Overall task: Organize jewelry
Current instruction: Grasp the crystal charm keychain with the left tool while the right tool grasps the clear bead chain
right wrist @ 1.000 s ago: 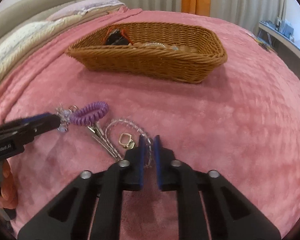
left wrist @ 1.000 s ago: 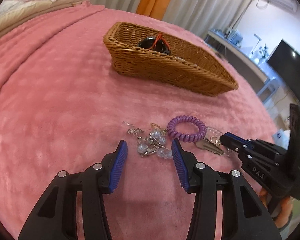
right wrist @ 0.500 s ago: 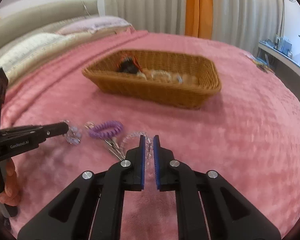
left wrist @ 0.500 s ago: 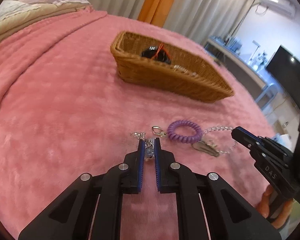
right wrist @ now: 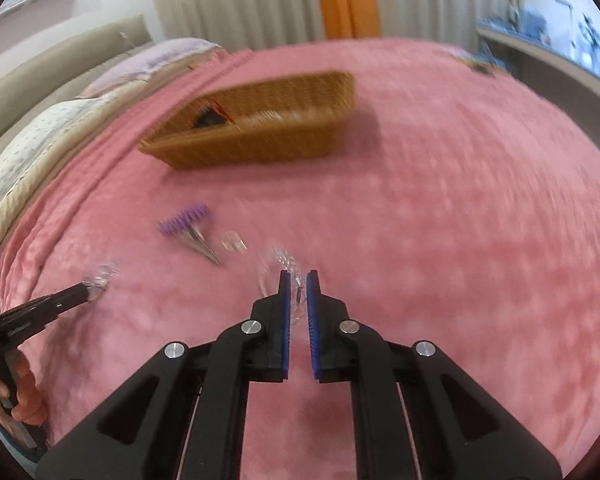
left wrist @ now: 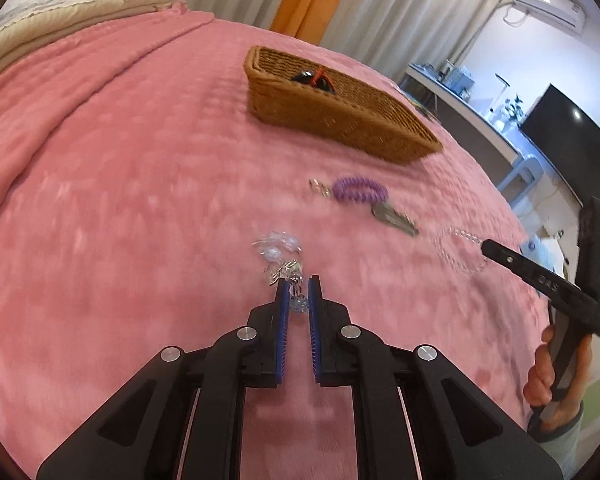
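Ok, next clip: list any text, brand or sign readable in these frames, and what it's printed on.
"DAS": partly legible white lettering on the side of the right gripper, left wrist view.
White marking on the side of the left gripper, right wrist view: too blurred to read.
Green indicator light on the right gripper's upright body: a light, no text.
Nothing else legible.

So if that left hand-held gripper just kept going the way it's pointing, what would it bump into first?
Probably the pink blanket, short of the purple coil keychain and wicker basket; depth is unclear.
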The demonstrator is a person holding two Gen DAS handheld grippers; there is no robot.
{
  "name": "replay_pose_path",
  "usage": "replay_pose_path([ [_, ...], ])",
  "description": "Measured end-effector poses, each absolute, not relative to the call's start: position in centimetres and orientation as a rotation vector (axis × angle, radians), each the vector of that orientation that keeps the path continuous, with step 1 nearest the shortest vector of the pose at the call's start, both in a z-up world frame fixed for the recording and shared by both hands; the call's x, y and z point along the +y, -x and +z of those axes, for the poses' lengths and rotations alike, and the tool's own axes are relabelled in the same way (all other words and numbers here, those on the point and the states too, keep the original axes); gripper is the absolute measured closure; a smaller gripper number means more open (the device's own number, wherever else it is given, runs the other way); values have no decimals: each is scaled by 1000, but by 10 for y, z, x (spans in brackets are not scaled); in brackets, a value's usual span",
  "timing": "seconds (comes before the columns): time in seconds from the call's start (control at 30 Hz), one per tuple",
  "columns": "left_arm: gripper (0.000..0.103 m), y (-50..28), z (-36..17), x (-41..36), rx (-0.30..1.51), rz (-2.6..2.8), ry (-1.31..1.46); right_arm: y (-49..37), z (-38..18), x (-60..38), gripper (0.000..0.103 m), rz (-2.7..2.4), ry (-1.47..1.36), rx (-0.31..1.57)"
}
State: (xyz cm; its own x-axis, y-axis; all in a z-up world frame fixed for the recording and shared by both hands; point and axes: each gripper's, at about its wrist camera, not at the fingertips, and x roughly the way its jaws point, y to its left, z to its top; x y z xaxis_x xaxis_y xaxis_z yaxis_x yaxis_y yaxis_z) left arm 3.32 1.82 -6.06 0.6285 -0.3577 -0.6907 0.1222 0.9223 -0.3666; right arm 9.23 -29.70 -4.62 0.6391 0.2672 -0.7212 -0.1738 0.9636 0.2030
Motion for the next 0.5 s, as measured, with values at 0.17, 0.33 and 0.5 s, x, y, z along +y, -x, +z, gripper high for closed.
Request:
replay_pose_path([
  [0.17, 95, -15, -68, 9, 873, -293, 246, -83, -64, -302, 97, 223, -135, 901],
  [0.33, 89, -4, -68, 10, 878, -302, 219, -74, -67, -298, 95, 236, -117, 913],
  [0.5, 60, 8, -62, 7, 882, -334, 173, -68, -63, -302, 58, 254, -104, 915],
])
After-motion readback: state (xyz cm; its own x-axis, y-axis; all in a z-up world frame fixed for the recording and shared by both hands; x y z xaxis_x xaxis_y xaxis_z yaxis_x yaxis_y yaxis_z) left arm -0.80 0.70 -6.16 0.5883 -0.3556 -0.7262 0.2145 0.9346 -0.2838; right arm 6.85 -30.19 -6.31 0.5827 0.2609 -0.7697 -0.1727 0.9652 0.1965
